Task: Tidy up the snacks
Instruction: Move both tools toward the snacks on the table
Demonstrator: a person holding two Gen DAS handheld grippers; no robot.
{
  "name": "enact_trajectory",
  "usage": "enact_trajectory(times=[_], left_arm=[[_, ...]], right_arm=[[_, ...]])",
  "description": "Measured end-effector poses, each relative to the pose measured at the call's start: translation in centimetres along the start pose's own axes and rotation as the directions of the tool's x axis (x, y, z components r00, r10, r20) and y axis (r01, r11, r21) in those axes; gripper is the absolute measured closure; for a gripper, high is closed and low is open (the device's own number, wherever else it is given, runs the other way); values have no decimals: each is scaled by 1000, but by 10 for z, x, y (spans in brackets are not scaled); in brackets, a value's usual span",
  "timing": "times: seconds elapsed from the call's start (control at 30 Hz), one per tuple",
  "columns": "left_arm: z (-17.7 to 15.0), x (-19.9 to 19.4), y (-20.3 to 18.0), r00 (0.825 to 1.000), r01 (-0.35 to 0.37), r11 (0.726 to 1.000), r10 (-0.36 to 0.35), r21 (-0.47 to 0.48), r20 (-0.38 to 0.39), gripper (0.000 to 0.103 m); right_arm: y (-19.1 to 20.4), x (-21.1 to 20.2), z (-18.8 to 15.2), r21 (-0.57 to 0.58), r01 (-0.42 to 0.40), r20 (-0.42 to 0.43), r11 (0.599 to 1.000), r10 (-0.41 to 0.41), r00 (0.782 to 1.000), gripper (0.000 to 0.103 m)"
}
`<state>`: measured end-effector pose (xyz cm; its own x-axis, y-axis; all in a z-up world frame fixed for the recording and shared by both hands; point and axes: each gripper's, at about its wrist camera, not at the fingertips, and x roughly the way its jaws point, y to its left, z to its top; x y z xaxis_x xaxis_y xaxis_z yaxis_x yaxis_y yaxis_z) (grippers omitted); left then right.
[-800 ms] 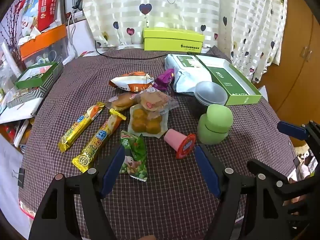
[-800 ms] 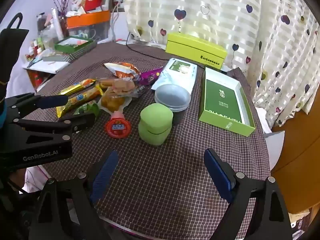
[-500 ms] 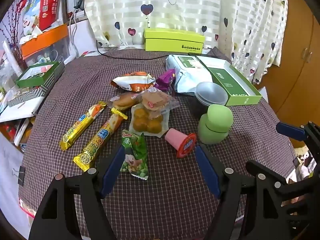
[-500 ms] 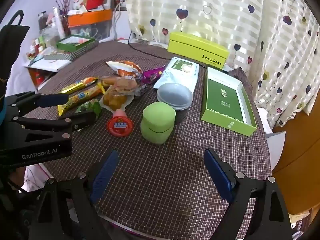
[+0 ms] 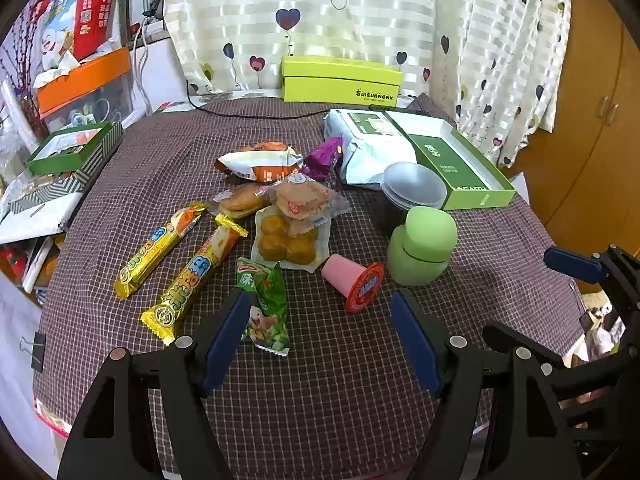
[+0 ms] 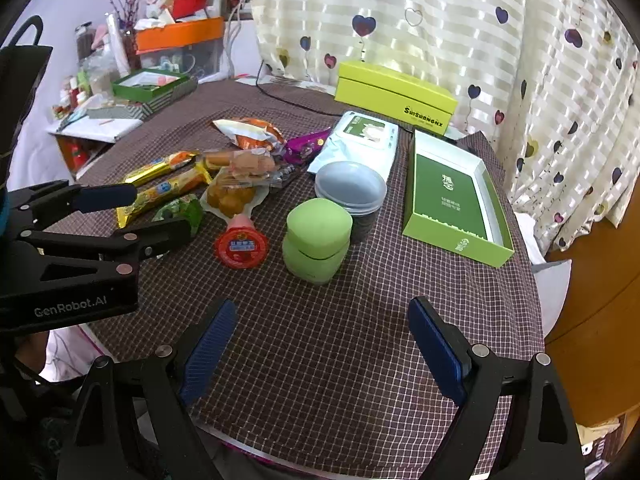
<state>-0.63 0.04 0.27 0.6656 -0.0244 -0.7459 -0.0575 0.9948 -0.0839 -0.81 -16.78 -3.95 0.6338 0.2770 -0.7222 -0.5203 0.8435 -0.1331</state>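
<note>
Snacks lie ahead of both grippers, left and right, tilted down, jaws spread, empty.

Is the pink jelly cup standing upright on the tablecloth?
No, the pink jelly cup lies tipped on its side on the tablecloth, red lid facing the camera.

curtain: white, heart-patterned | cabinet: wooden | tablecloth: brown checked

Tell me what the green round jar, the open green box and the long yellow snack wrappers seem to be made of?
Green round jar: apparently matte plastic, smooth with soft, dull highlights.
Open green box: likely printed cardboard, with thin straight walls and sharp folded corners.
Long yellow snack wrappers: probably glossy metallised film, shiny and crinkled with crimped ends.
</note>
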Motion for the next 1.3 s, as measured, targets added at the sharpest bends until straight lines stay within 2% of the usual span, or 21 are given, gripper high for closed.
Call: enact_trajectory(times=[0.77,1.07,1.3], left_arm=[[-2,1,5,1000,2,1000,-2,-27,-7,29],[-1,5,13,999,36,997,-37,-64,-13,29],[1,5,14,999,34,997,-35,-65,-6,29]], right_arm=[[4,3,1,-13,-11,-20,1000,11,1000,14],[3,7,4,-14,-21,-31,1000,21,999,14],[2,10,7,-20,-24,-34,1000,24,999,14]])
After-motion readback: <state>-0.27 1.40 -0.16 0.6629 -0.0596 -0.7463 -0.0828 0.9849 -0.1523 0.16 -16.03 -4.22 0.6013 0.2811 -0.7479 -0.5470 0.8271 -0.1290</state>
